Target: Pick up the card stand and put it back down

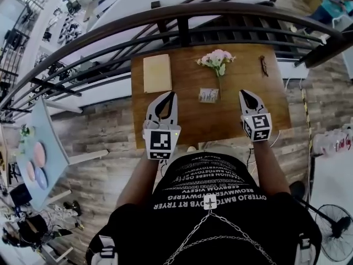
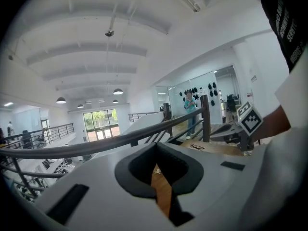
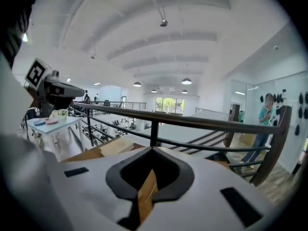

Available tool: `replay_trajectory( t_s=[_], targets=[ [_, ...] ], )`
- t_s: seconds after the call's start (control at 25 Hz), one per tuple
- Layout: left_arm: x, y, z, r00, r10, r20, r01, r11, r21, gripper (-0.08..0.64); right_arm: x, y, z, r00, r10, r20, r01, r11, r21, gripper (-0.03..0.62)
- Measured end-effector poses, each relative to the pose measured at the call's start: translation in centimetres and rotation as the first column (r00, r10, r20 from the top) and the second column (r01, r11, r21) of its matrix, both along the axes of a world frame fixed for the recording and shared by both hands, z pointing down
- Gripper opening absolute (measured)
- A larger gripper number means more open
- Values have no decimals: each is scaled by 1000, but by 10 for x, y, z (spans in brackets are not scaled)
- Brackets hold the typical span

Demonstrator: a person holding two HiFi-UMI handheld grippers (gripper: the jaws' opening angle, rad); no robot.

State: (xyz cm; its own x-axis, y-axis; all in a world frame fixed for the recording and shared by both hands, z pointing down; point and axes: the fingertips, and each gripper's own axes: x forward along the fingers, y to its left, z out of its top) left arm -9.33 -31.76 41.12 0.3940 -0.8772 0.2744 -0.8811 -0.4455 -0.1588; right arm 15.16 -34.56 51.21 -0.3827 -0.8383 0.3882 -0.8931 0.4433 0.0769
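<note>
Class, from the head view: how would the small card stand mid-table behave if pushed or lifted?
The card stand looks small and thin beside the flowers, so it is probably light. It seems to stand upright on a small footprint, so a push up high would likely tip it. The smooth wooden table may let it slide.

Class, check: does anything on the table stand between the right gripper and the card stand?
Nothing visible does. Only bare table lies between the right gripper and the card stand; the flowers lie beyond the stand, the glasses off to the side.
</note>
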Motion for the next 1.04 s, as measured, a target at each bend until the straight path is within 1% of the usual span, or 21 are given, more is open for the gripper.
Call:
replay_trajectory(
  t_s=[0.2,0.36,0.48,0.52,0.76,1.04],
  targets=[
    [2,14,-5,1000,-4,-3,4,1000,18,26,-2,27,-64,1000,-4,-21,6,993,119,14],
    [11,25,-11,999,24,-27,-23,999,38,26,-5,42,-83,999,-5,-31,10,988,155,14],
    [19,34,-13,996,49,-76,-46,998,42,26,-4,51,-85,999,-5,-35,11,987,158,14],
    [21,37,-13,995,53,-81,-50,998,39,26,-3,54,-85,999,-5,-35,10,988,156,14],
    [41,49,-10,998,44,-46,-43,999,27,26,8,67,-81,999,-33,-25,36,990,134,14],
    [82,44,-12,999,-5,-33,5,1000,15,26,41,61,-66,997,-77,8,76,993,94,14]
  ],
)
